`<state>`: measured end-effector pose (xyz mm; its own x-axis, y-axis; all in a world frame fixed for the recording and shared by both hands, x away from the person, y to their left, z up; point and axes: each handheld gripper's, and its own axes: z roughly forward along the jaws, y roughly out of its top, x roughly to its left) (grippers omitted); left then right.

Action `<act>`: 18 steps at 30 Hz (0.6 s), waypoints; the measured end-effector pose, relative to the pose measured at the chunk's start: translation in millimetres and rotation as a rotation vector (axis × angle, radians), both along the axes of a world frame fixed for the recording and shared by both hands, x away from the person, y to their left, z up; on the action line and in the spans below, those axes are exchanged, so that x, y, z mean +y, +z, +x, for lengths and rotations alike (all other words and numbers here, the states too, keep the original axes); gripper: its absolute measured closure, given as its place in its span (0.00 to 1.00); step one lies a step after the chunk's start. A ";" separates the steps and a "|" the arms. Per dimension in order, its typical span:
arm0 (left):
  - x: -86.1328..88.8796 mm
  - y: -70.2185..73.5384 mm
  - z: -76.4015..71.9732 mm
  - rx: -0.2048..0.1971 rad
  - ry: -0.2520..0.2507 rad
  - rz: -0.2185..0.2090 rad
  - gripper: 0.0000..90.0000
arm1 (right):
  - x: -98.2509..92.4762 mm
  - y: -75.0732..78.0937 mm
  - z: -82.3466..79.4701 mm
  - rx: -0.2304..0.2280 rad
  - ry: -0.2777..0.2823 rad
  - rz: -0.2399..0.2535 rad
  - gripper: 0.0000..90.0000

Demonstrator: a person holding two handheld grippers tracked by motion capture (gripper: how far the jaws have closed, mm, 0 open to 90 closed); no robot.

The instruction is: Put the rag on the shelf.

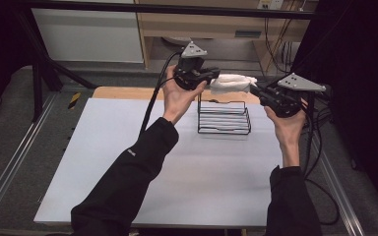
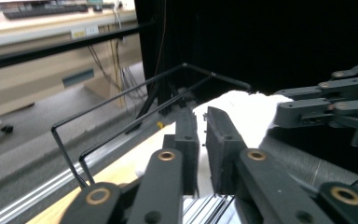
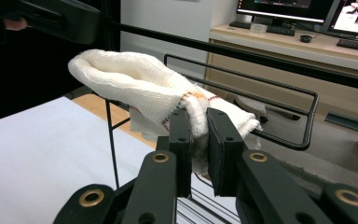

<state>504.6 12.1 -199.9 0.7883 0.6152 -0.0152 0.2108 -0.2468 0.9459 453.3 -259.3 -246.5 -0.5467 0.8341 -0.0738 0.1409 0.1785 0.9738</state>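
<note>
2 tongs, left (image 1: 215, 74) and right (image 1: 254, 90), clench 1 white towel (image 1: 232, 82) above 1 wire rack (image 1: 224, 118).

The place looked like a lab. A white table (image 1: 128, 162) stood inside a black frame (image 1: 167, 9), with black curtains (image 1: 359, 98) at the side. Behind it were monitors (image 3: 284, 9), keyboards (image 3: 356, 44) and many cables (image 1: 280, 44).

A: High view: fixed overhead on the person's side, facing forward and down across the white table (image 1: 128, 162).

B: Gripper views: close, looking along their own jaws from opposite sides. All three share the white towel (image 1: 232, 82) (image 2: 247, 109) (image 3: 140, 88) and wire rack (image 1: 224, 119) (image 2: 121, 100) (image 3: 261, 88).
</note>
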 end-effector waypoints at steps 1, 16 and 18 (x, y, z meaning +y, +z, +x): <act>-2.0 -0.4 1.5 0.007 0.003 0.005 0.96 | -0.4 -0.8 0.1 0.001 0.002 0.001 0.90; -7.2 -26.1 0.9 0.044 -0.037 0.065 1.00 | -1.2 -8.8 1.8 0.005 0.011 -0.018 0.88; -7.9 -28.7 1.3 0.046 -0.036 0.065 1.00 | -1.0 -9.6 1.8 0.008 0.012 -0.019 0.88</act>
<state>505.9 4.2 -228.6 0.8092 0.5875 -0.0123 0.2432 -0.3157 0.9171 455.1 -260.2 -256.1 -0.5574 0.8259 -0.0848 0.1462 0.1982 0.9692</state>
